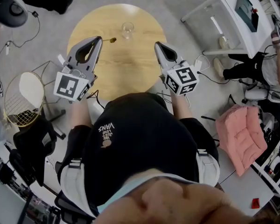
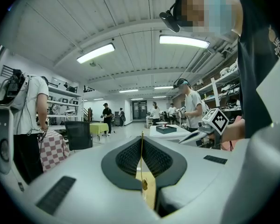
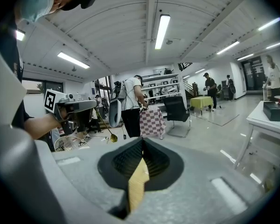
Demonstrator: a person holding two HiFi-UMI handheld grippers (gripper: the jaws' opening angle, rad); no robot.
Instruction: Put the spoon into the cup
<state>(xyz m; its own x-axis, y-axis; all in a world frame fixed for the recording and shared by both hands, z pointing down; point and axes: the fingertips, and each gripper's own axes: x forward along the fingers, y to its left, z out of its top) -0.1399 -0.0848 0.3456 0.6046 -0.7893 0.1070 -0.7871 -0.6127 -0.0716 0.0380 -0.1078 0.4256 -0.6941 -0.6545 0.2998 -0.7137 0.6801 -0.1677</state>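
A clear glass cup [image 1: 127, 30] stands upright near the far edge of the round wooden table [image 1: 130, 69]. My left gripper [image 1: 98, 40] hovers over the table's left part, shut on the thin handle of a golden spoon [image 1: 111, 40] whose bowl points right toward the cup, a short gap short of it. In the left gripper view the spoon handle [image 2: 142, 146] runs up between the closed jaws of the left gripper [image 2: 141, 136]. My right gripper [image 1: 158, 46] is shut and empty at the table's right. The right gripper view shows the right gripper [image 3: 142, 141], the left gripper [image 3: 72, 107] and the hanging spoon [image 3: 108, 130].
A round wire basket [image 1: 22, 99] and a black chair [image 1: 35, 139] stand left of the table. A pink cushion [image 1: 240, 134] lies at the right, a white desk [image 1: 245, 13] at the back right. Cables trail on the floor. Several people stand around the room.
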